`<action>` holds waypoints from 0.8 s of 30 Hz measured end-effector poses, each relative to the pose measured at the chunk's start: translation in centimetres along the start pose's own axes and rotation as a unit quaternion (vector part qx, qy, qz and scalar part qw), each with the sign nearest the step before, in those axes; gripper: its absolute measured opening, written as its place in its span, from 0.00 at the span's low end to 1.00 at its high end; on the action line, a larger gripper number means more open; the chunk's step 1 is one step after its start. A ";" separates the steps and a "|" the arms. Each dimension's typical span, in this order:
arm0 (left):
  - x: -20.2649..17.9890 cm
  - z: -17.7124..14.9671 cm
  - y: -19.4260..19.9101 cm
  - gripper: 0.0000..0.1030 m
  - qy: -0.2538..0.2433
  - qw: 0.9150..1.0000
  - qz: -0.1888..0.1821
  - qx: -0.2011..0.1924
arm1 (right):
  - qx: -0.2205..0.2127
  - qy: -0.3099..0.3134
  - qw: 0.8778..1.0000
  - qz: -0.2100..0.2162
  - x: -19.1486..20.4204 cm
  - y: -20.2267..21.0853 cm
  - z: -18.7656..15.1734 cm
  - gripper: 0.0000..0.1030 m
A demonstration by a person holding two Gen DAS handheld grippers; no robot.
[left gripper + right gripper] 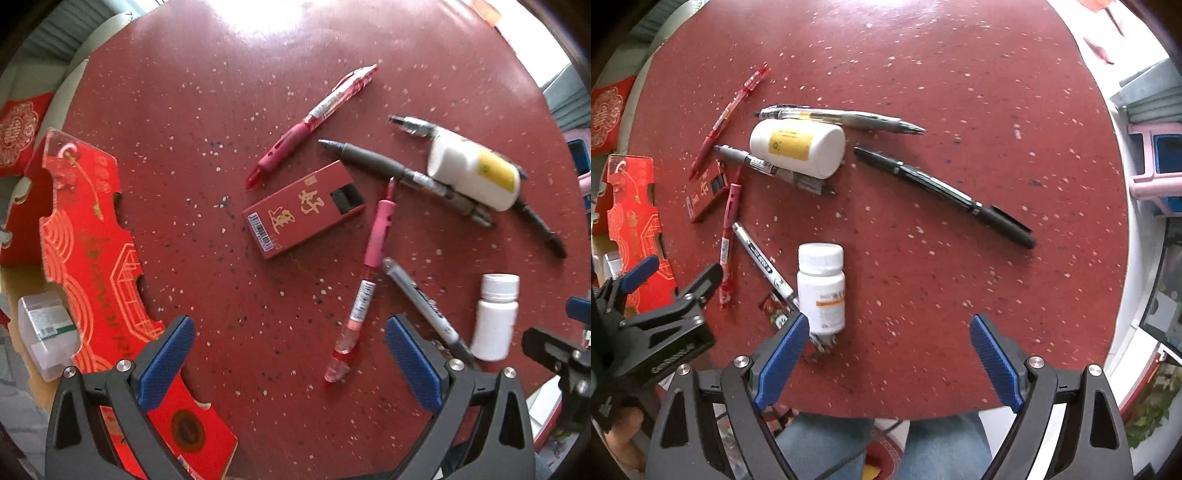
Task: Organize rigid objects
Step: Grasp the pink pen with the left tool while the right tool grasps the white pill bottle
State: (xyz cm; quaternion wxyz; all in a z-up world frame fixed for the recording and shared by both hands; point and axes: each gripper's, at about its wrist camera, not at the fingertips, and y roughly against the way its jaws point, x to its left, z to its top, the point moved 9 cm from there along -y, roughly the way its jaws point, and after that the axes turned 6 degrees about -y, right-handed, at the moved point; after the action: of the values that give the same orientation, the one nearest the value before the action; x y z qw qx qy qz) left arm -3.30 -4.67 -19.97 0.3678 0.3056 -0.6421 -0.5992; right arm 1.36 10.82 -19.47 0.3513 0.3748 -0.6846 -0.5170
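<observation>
On the round red table point(229, 110) lie several pens, a red card box point(304, 210), a white bottle on its side point(474, 170) and an upright white pill bottle point(495, 317). My left gripper point(290, 363) is open and empty above the table, with a pink-red pen point(364, 288) between its fingers' line. My right gripper point(888, 363) is open and empty; the upright pill bottle point(822, 286) stands just ahead of its left finger. The lying bottle point(798, 147) rests across two grey pens. A long black marker point(945, 195) lies to the right.
A red cardboard box point(92, 251) with gold print hangs at the table's left edge, with a clear plastic container point(46, 332) inside. A silver marker point(762, 262) lies beside the pill bottle. A pink stool point(1156, 166) stands off the right edge. The left gripper point(653, 295) shows in the right view.
</observation>
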 end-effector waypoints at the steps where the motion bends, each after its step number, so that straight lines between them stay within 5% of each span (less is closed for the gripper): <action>1: 0.0 0.1 -0.3 1.00 -0.003 1.000 0.004 -0.001 | -0.001 0.002 1.000 -0.003 0.3 -0.3 0.1 0.87; 10: -1.6 1.9 -2.2 1.00 -0.028 1.000 0.009 0.002 | 0.001 -0.015 1.000 0.003 1.9 -2.5 1.0 0.87; 17: -0.8 2.5 -3.2 1.00 -0.016 0.999 -0.044 -0.001 | 0.000 -0.019 1.000 0.002 0.5 -3.4 1.9 0.87; 24: -0.2 2.3 -3.6 1.00 -0.003 0.998 -0.058 -0.005 | 0.002 -0.001 1.000 -0.028 0.9 -4.3 2.6 0.73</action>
State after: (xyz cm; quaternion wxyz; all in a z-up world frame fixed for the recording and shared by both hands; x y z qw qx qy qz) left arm -5.23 -3.60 -23.59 0.3323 0.3387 -0.6217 -0.6231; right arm -0.61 10.42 -24.16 0.3355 0.3943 -0.6748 -0.5259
